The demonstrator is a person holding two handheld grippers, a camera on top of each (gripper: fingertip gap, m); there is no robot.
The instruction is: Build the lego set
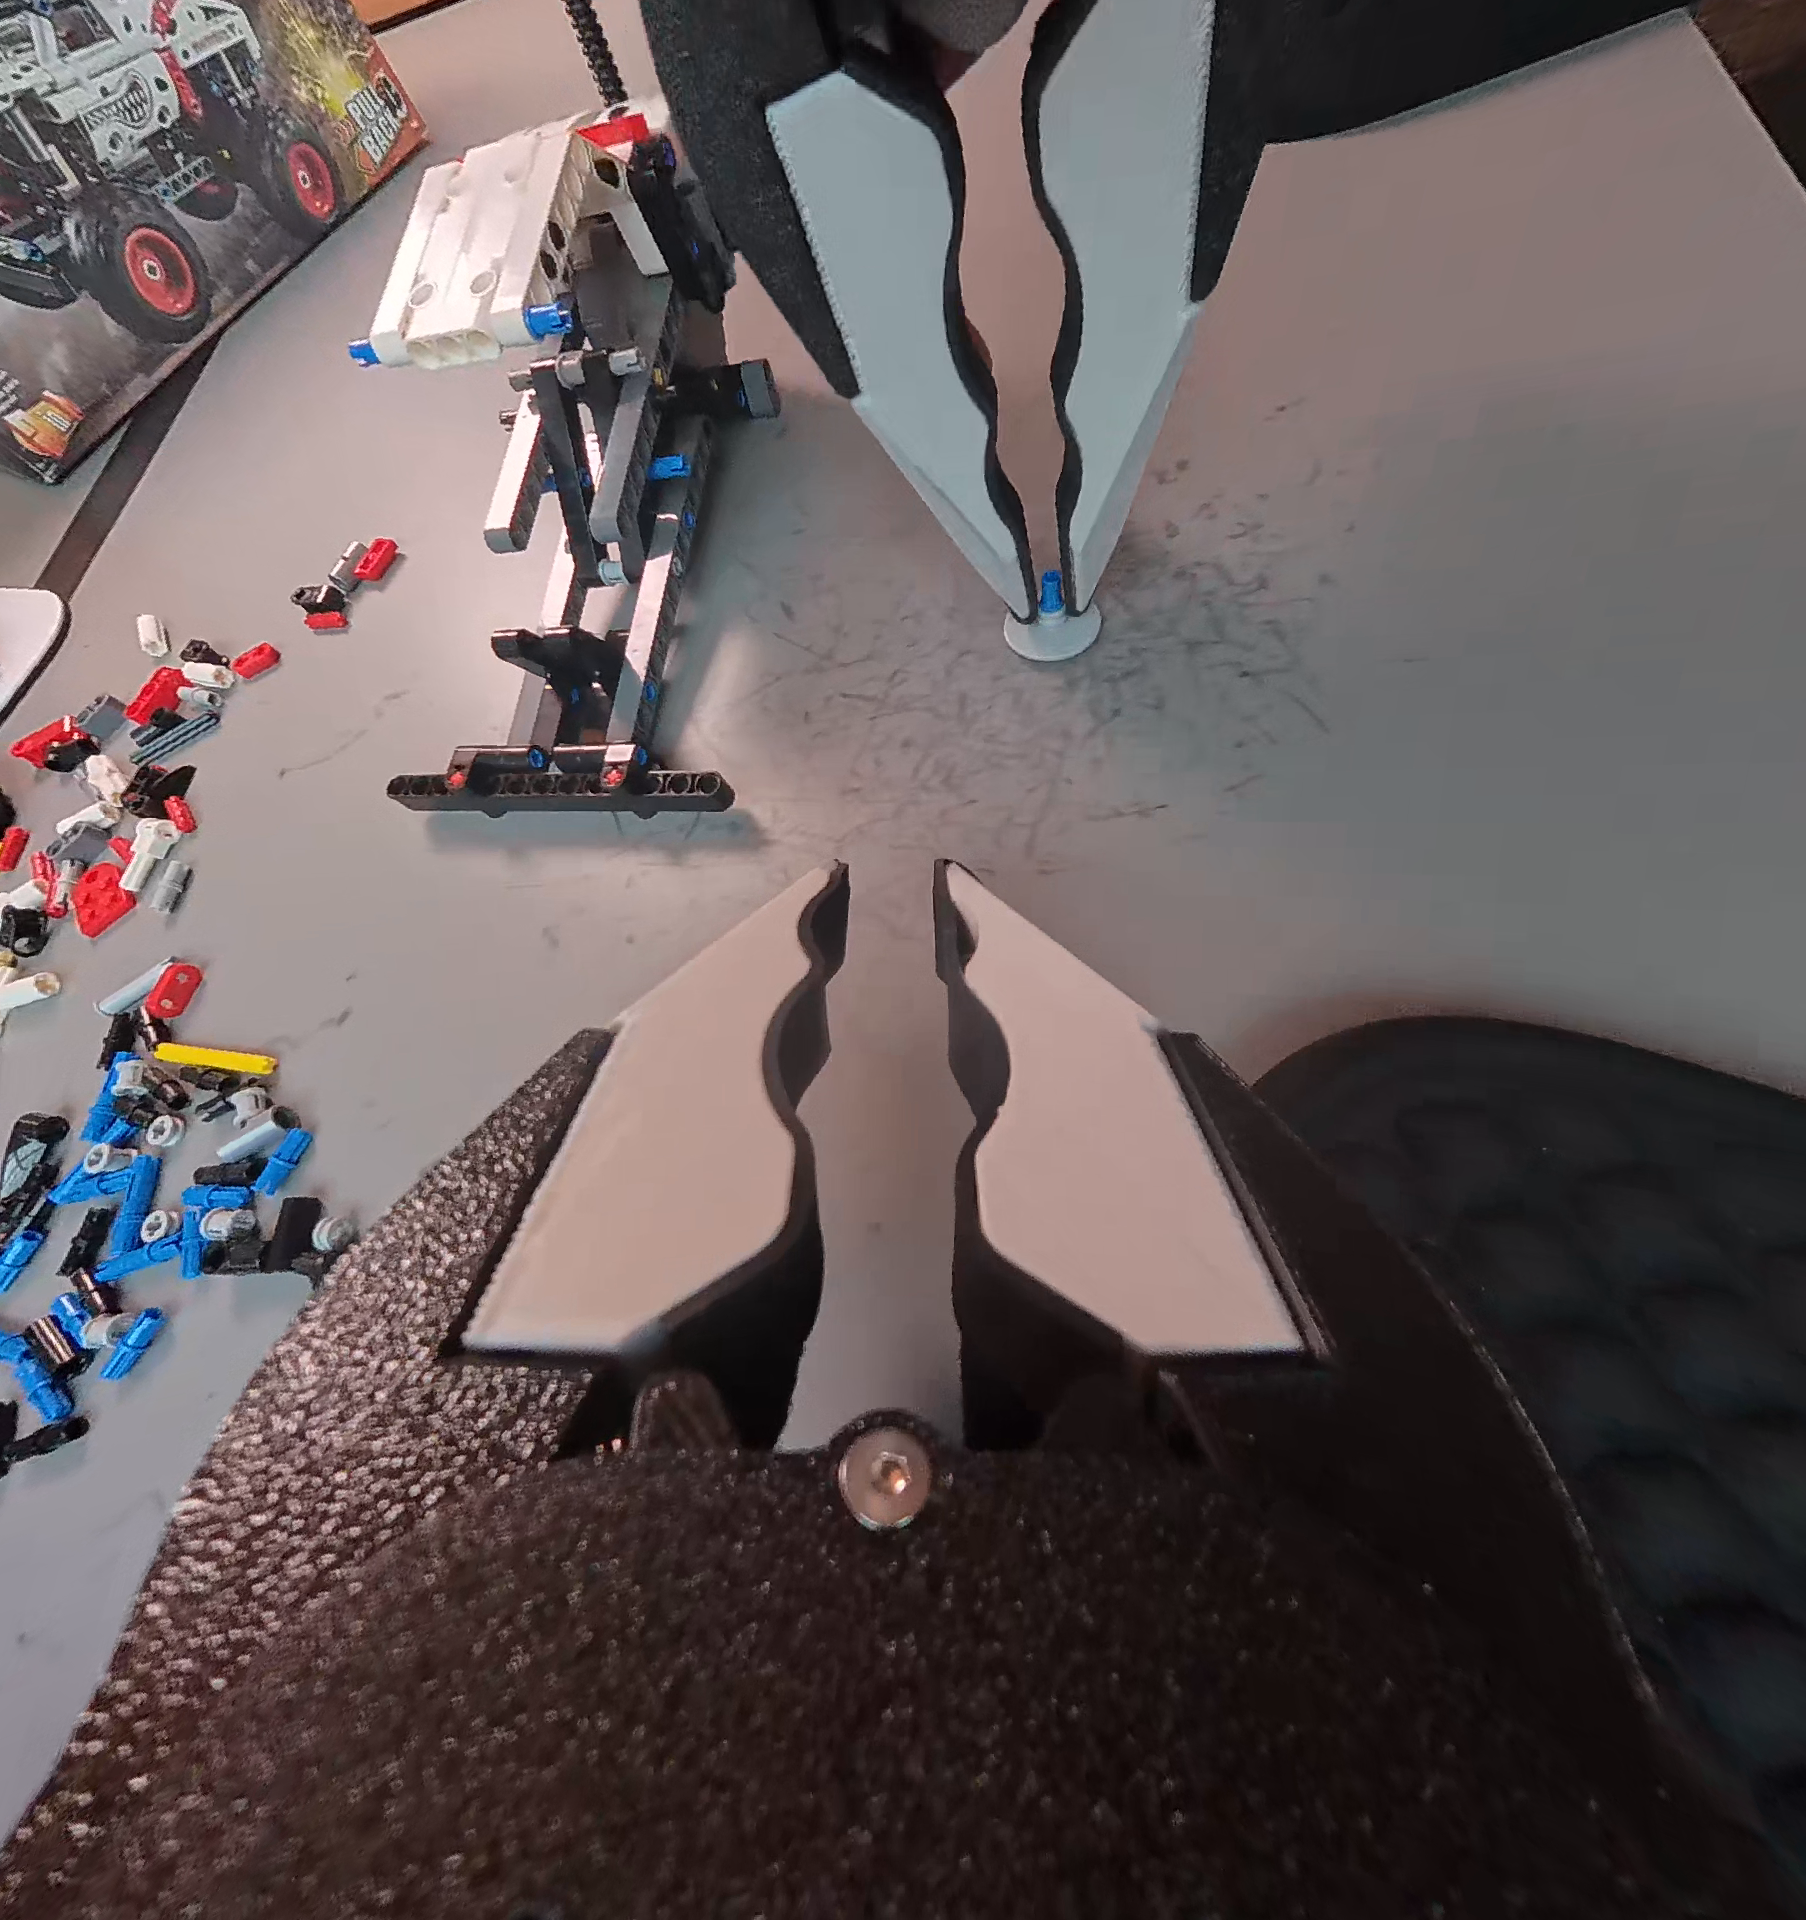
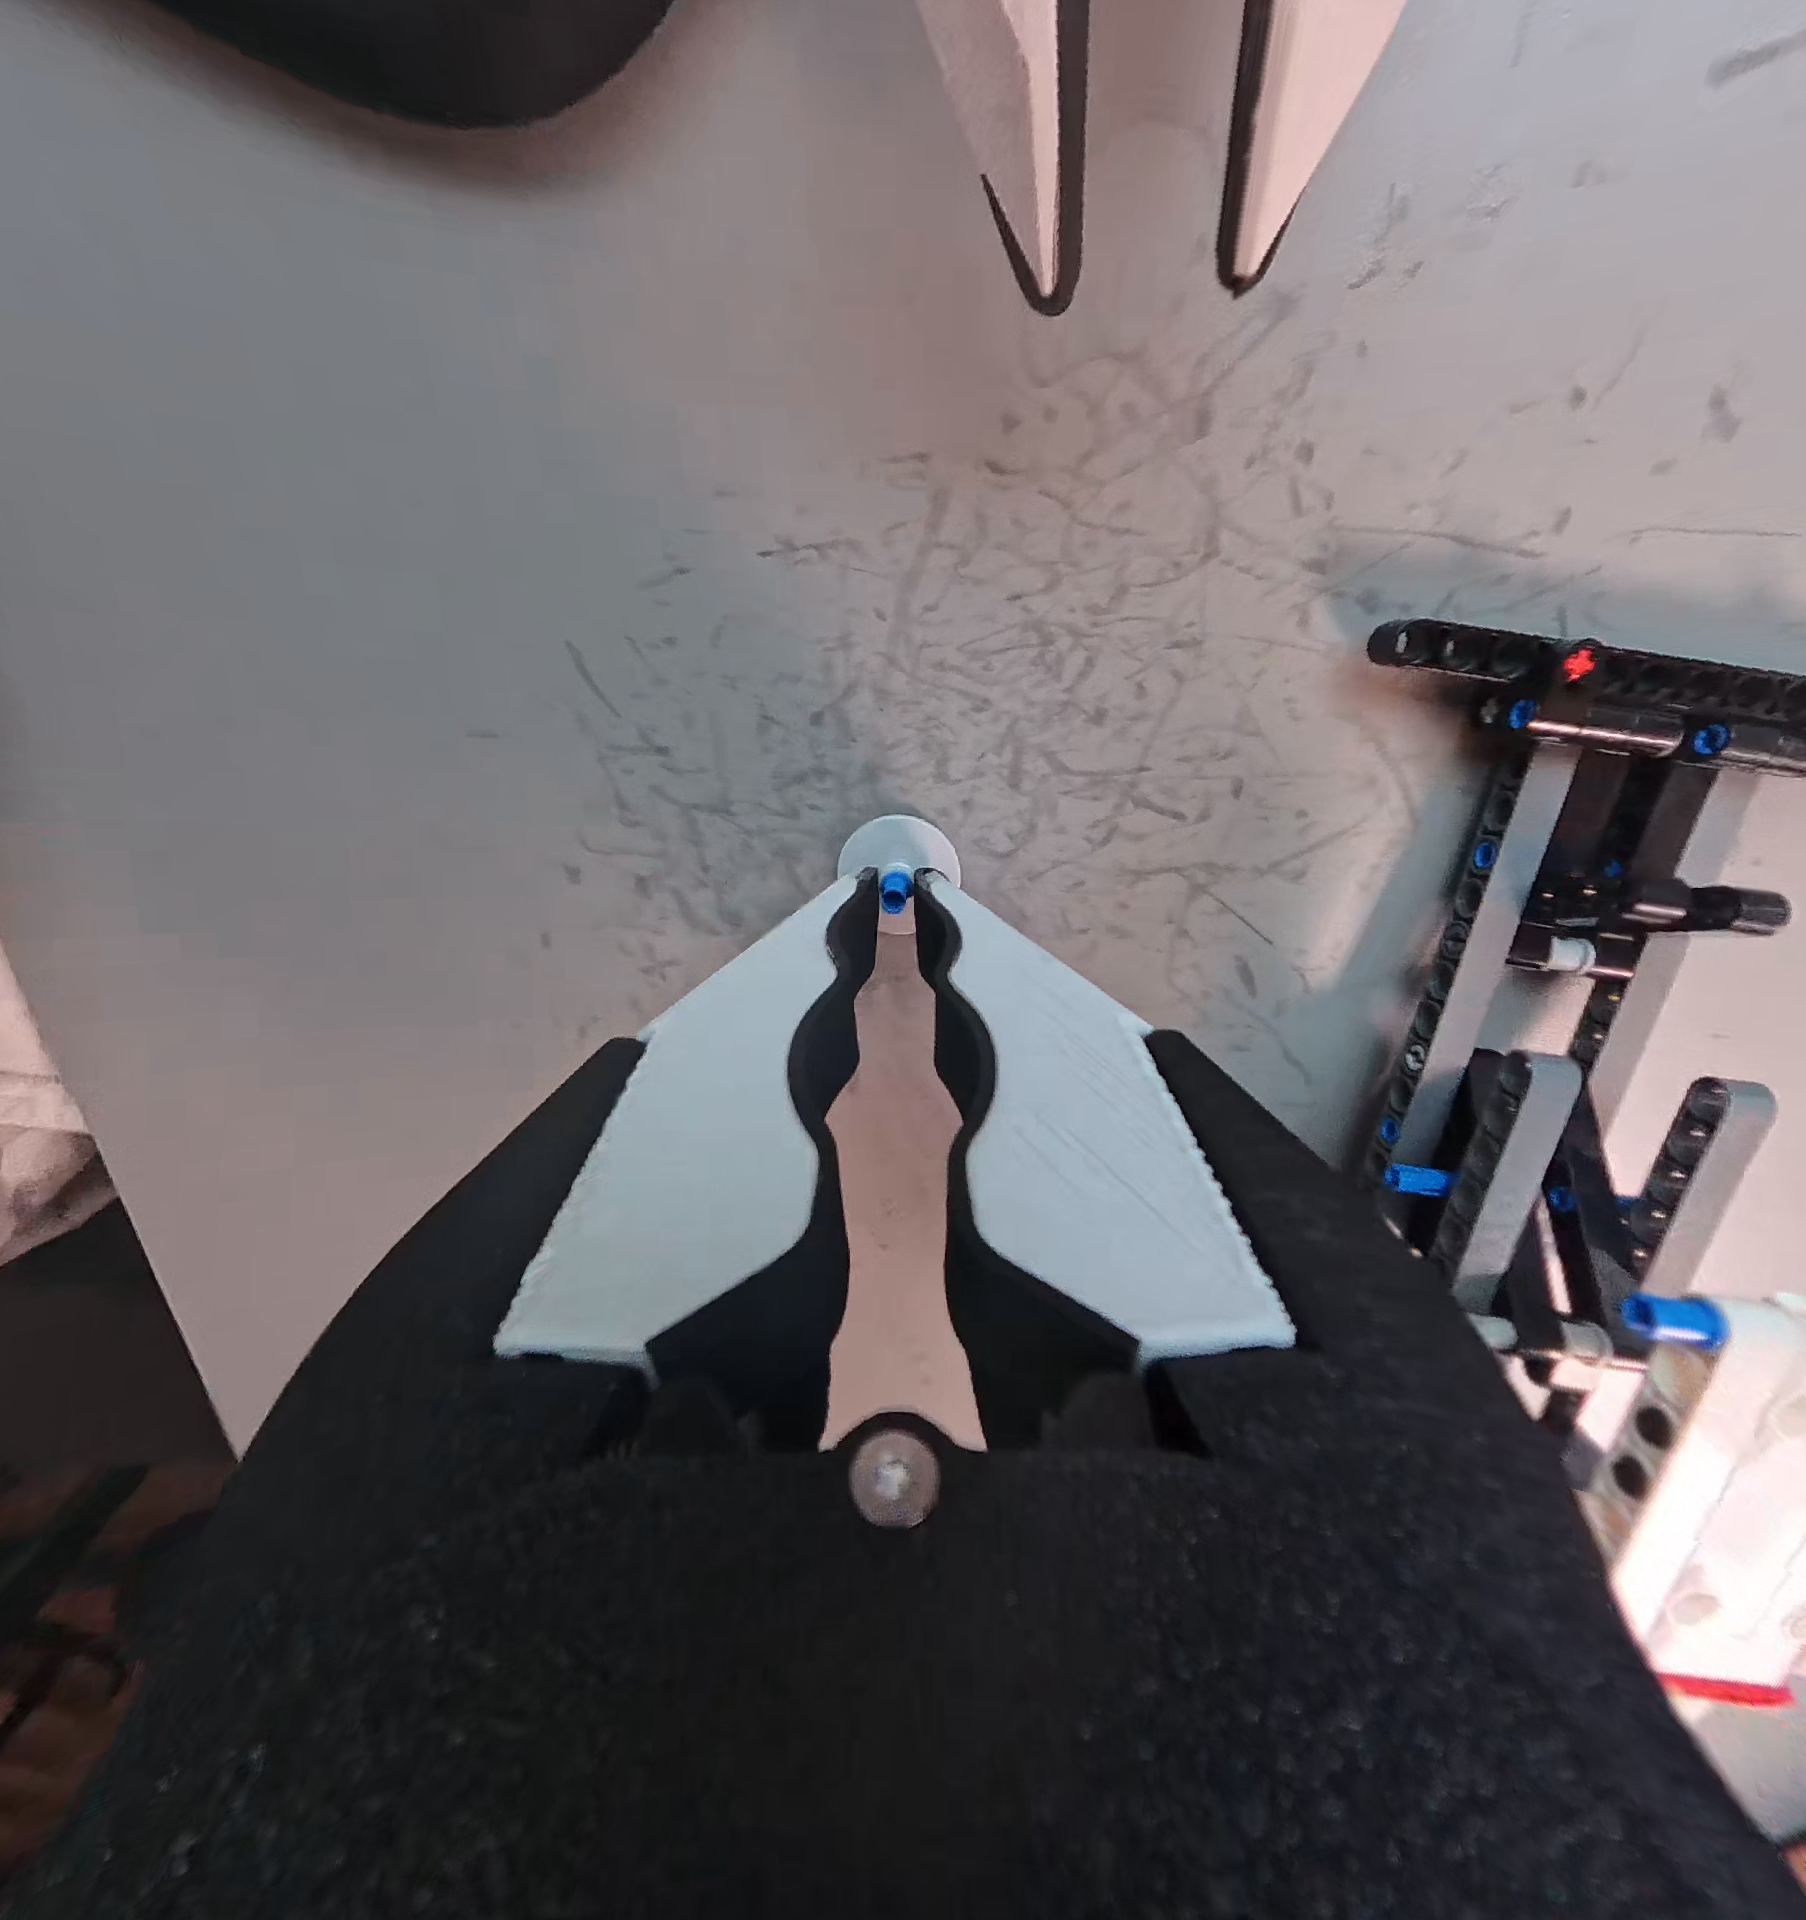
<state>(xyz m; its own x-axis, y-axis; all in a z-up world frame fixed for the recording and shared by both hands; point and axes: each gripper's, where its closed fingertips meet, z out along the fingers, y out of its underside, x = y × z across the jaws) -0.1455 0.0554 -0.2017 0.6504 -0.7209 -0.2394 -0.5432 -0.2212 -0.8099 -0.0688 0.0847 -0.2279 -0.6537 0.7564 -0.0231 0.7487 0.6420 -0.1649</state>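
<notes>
The right gripper (image 2: pixel 896 886) pinches a small blue pin (image 2: pixel 892 894) at its tips, standing on a white disc (image 2: pixel 897 844) beside the half-built frame (image 1: pixel 587 540). The left gripper (image 1: pixel 888 868) hovers slightly parted, empty — only its view shows loose pieces (image 1: pixel 120 1101) and the box (image 1: pixel 140 197) beyond the frame.

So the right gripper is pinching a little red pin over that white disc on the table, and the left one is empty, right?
Not quite: the pin is blue, not red, as the right wrist view shows. The rest holds: the right gripper pinches it over the white disc on the table, and the left gripper is open and empty.
</notes>
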